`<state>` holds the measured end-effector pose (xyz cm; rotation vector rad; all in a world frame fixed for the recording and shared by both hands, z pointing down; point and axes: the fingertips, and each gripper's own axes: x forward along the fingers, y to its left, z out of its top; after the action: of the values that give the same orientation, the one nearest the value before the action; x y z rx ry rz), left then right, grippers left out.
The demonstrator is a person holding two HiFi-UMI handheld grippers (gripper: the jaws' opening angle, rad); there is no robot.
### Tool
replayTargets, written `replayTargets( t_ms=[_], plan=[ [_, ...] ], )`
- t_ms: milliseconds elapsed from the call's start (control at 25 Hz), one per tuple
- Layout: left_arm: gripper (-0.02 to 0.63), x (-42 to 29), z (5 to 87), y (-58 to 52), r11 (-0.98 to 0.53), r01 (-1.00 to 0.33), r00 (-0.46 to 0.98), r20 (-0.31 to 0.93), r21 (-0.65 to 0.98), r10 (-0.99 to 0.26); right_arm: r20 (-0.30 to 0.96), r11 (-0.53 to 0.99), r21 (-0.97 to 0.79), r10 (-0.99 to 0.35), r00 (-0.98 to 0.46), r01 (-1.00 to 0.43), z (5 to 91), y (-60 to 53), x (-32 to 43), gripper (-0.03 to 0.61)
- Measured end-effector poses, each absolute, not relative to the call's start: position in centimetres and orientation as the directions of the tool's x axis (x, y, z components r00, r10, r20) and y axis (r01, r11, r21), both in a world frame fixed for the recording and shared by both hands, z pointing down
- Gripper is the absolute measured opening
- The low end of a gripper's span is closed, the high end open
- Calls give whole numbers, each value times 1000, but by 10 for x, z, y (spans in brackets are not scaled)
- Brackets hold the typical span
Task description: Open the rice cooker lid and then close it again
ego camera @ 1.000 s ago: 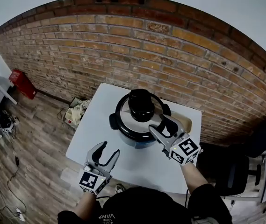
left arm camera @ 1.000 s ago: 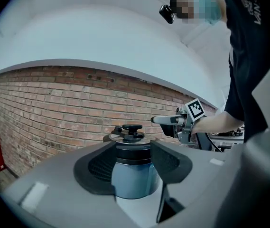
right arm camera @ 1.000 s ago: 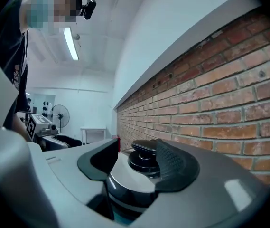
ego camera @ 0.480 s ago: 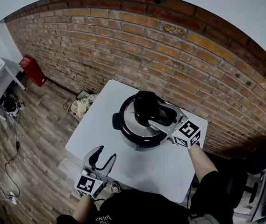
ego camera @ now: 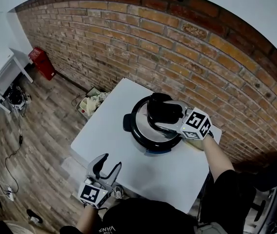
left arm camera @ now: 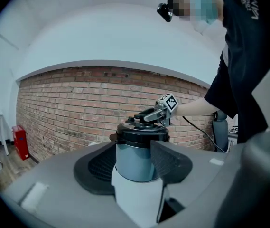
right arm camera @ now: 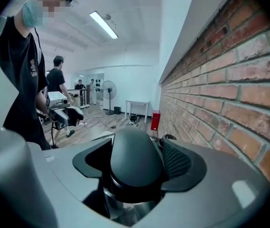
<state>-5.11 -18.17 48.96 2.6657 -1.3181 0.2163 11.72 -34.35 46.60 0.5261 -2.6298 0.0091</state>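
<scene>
Brick wall (ego camera: 177, 48) behind worktop (ego camera: 104, 135), rice cooker (ego camera: 155, 150) toward its far edge, lid (ego camera: 145, 126) shut, right gripper (ego camera: 161, 115) fingers just opening, straddling lid knob (ego camera: 158, 108), left gripper (ego camera: 110, 161) fingers apart, empty, off near edge, shirt (ego camera: 138, 218) print "VANS".

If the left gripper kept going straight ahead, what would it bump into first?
Most likely the rice cooker. It sits dead ahead between the open jaws of the left gripper, with only bare white table before it. Depth is hard to judge, so it might scrape the table top first.
</scene>
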Motion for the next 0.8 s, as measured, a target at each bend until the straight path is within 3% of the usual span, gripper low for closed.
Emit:
replayTargets(
  t_ms=[480, 800],
  plan=[
    [202, -64, 495, -172, -566, -820, 571, 186, 84, -799, 518, 936, 99, -337, -786, -337, 475, -344, 107, 298],
    [202, -76, 490, -168, -567, -819, 574, 174, 93, -800, 545, 854, 88, -472, -693, -513, 476, -348, 111, 296]
  ],
)
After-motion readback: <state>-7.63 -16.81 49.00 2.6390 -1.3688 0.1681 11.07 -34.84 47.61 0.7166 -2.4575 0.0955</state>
